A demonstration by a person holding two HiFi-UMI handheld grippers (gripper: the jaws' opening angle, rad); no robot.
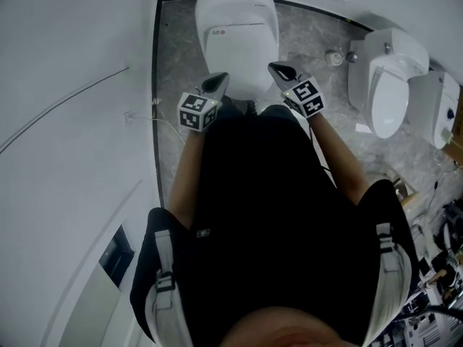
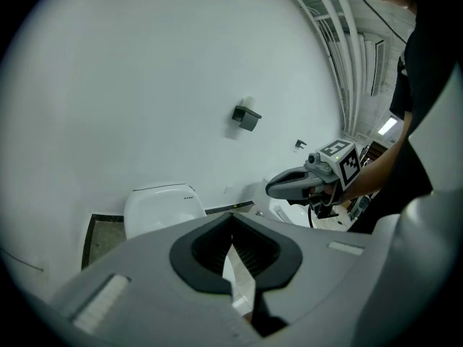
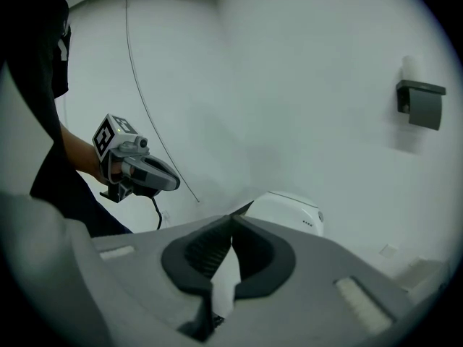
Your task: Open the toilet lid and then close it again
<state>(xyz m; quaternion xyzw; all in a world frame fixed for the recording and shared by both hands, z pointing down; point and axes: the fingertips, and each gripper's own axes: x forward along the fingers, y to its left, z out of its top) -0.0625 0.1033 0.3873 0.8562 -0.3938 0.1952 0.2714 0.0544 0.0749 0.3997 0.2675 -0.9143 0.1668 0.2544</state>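
Note:
A white toilet (image 1: pixel 235 27) stands against the far wall with its lid (image 1: pixel 239 9) down. My left gripper (image 1: pixel 217 79) hovers over the toilet's front left, shut and holding nothing. Over the front right, my right gripper (image 1: pixel 278 69) is likewise shut and holds nothing. In the left gripper view the jaws (image 2: pixel 231 217) meet at their tips, with the toilet (image 2: pixel 163 204) beyond them and the right gripper (image 2: pixel 278 186) off to the right. In the right gripper view the shut jaws (image 3: pixel 231 219) point at the toilet (image 3: pixel 293 212), and the left gripper (image 3: pixel 172 182) shows at the left.
Two more white fixtures (image 1: pixel 391 85) stand to the right on the grey marble floor (image 1: pixel 173 56). A dark holder (image 3: pixel 421 103) is mounted on the white wall. Cables and clutter (image 1: pixel 434 266) lie at the lower right. The person's dark clothing fills the lower middle of the head view.

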